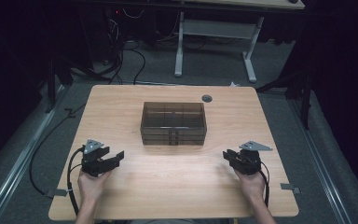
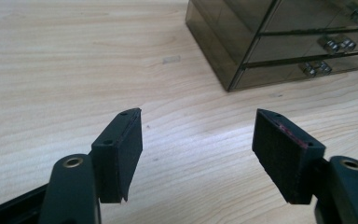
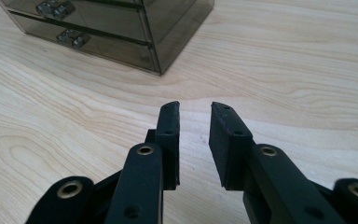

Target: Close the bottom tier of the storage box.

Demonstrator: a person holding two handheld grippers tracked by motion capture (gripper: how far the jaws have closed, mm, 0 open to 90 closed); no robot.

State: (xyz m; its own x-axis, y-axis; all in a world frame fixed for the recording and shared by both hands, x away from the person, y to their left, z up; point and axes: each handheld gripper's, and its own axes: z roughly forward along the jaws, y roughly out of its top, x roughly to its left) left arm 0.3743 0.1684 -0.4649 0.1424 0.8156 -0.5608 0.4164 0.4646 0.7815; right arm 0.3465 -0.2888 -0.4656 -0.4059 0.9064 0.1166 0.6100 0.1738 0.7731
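From above, the smoky translucent plastic drawer box (image 1: 173,123) sits mid-bench (image 1: 121,100) between the resting left gripper (image 1: 119,156) and right gripper (image 1: 225,155), seemingly poised to start; the left gripper view shows its fingers (image 2: 121,149) spread wide and empty, the right gripper view its fingers (image 3: 170,140) nearly together, gripping nothing.

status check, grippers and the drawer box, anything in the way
Left gripper open wide, empty. Right gripper narrowly open, empty. Smoky drawer box mid-table, drawers shut, untouched. Bare table between grippers and box.
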